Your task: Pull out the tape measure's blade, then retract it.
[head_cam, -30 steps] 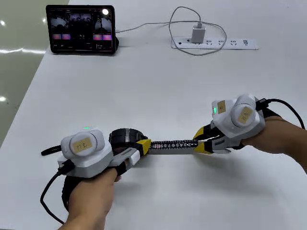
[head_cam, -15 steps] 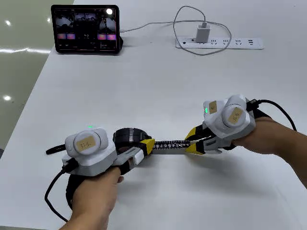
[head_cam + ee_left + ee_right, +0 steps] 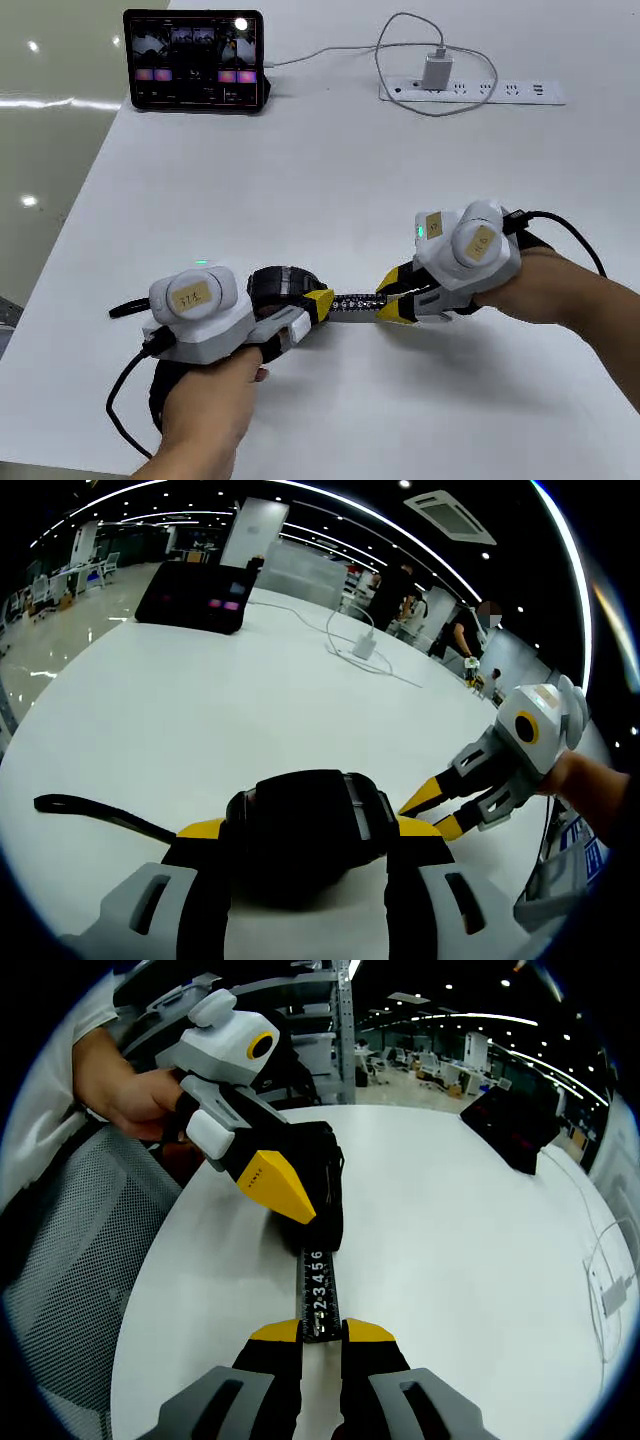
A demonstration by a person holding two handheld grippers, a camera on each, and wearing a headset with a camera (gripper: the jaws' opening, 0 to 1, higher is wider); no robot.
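The black tape measure case (image 3: 283,290) lies on the white table, and my left gripper (image 3: 312,305) is shut on it. In the left gripper view the case (image 3: 305,825) sits between the yellow-tipped jaws. A short length of blade (image 3: 352,301) runs right from the case to my right gripper (image 3: 390,296), which is shut on the blade's end. The right gripper view shows the blade (image 3: 318,1295) with its printed numbers leading from the jaws to the case (image 3: 318,1182) and the left gripper (image 3: 262,1178).
A black tablet (image 3: 195,59) stands at the table's back left. A white power strip (image 3: 472,92) with a plugged charger (image 3: 437,70) and looping cable lies at the back right. The table's left edge (image 3: 75,220) drops to a glossy floor.
My right gripper has moved left toward the case, and the exposed blade between the two grippers has grown shorter. The left gripper keeps its hold on the case.
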